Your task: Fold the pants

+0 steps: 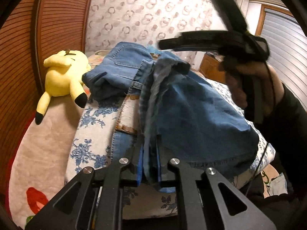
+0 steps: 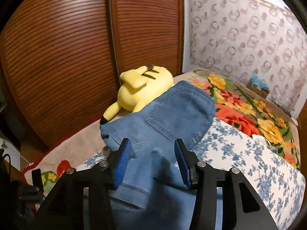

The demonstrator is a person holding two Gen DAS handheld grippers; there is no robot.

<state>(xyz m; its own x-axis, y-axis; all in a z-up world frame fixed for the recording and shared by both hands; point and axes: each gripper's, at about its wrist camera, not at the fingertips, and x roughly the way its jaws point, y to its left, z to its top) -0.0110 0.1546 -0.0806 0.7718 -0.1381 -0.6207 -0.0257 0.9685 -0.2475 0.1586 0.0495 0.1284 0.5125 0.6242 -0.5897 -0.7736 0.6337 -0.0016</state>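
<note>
— Straight ahead of both grippers, where did the pants point(image 1: 191, 111) lie?

— On the bed point(image 2: 239, 153), on its blue-flowered cover. Their long axis ran away from me toward the patterned wall point(image 1: 153, 15), the seat and back pocket at the far end. I judged one fold was already in, with the leg cloth heaped over the middle.

— And your left gripper point(image 1: 149, 164)?

— Clenched on a bunched edge of the denim at the near end; the cloth stood pinched between its blue pads.

— The right one?

— My right gripper point(image 2: 153, 159) was released. Its pads stood apart on either side of a ridge of denim without pressing it. From the left wrist view it showed as a dark blur over the far part of the pants, so I counted it nearer the seat end and the left nearer the hem end.

— Anything in the way?

— A yellow plush toy point(image 2: 142, 88) lay just beside the seat of the pants, touching or nearly so; I could not tell which. Any fold carried toward the slatted wooden doors point(image 2: 67, 57) would likely have brushed it. The flowered blanket point(image 2: 249, 105) on the other side was free.
</note>
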